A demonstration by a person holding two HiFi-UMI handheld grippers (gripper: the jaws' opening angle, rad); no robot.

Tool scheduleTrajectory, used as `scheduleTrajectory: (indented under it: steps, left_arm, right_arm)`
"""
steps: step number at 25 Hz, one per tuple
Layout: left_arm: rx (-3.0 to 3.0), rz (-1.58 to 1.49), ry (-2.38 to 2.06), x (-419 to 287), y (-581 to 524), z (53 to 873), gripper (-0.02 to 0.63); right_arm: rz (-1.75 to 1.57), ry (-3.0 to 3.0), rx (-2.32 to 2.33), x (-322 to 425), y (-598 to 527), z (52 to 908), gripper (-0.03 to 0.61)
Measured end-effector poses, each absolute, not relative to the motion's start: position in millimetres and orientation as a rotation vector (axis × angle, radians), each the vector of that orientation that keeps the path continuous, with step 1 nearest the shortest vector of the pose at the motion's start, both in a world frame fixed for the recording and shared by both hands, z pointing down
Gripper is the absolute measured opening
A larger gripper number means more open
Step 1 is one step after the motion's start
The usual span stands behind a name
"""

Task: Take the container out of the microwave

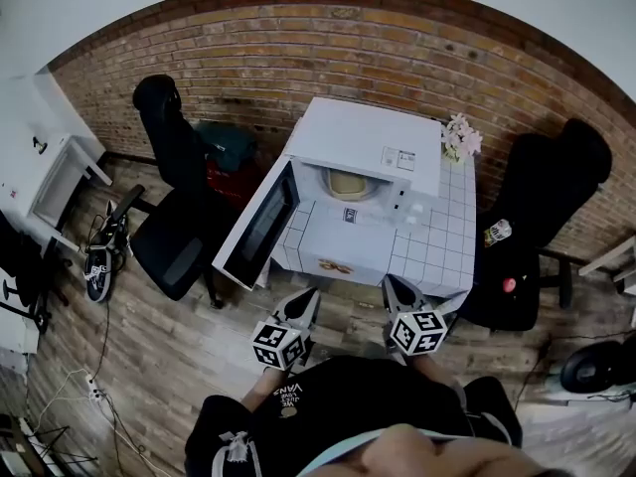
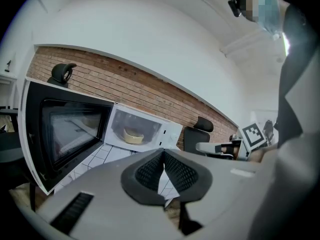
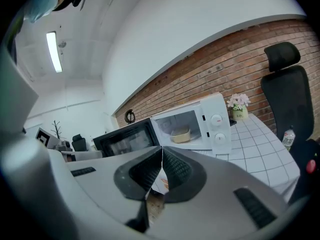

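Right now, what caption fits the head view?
Open microwave with a beige container inside on a tiled table; left hand-held gripper and right hand-held gripper, both shut, in front.

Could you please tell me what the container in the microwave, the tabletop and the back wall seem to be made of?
The container is pale cream, opaque and matte, so probably plastic or ceramic; too small to settle. The tabletop shows white squares with dark grid lines, apparently tiles, possibly a tile-print cover. The wall shows red-brown bricks with lighter mortar joints, rough.
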State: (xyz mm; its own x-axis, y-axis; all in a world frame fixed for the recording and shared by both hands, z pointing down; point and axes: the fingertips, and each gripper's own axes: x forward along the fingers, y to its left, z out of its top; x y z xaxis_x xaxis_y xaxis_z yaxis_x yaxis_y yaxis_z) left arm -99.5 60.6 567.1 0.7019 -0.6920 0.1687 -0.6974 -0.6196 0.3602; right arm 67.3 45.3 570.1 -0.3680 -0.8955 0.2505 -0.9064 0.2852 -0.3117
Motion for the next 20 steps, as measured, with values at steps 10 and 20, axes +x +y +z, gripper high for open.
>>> scheduleTrajectory:
  steps: [10,20]
  left_arm:
    - [2.465,0.013,-1.103,-104.1,37.5,574.7,0.011]
    - [2.463,0.007,-1.144,-76.1,-6.4,571.0,0.012]
  right_arm:
    - [0.677,-2.484,1.765,70.7,24.9,574.3,0.005]
    - [0.658,-2.51,1.736,89.2,-26.8,573.2,0.005]
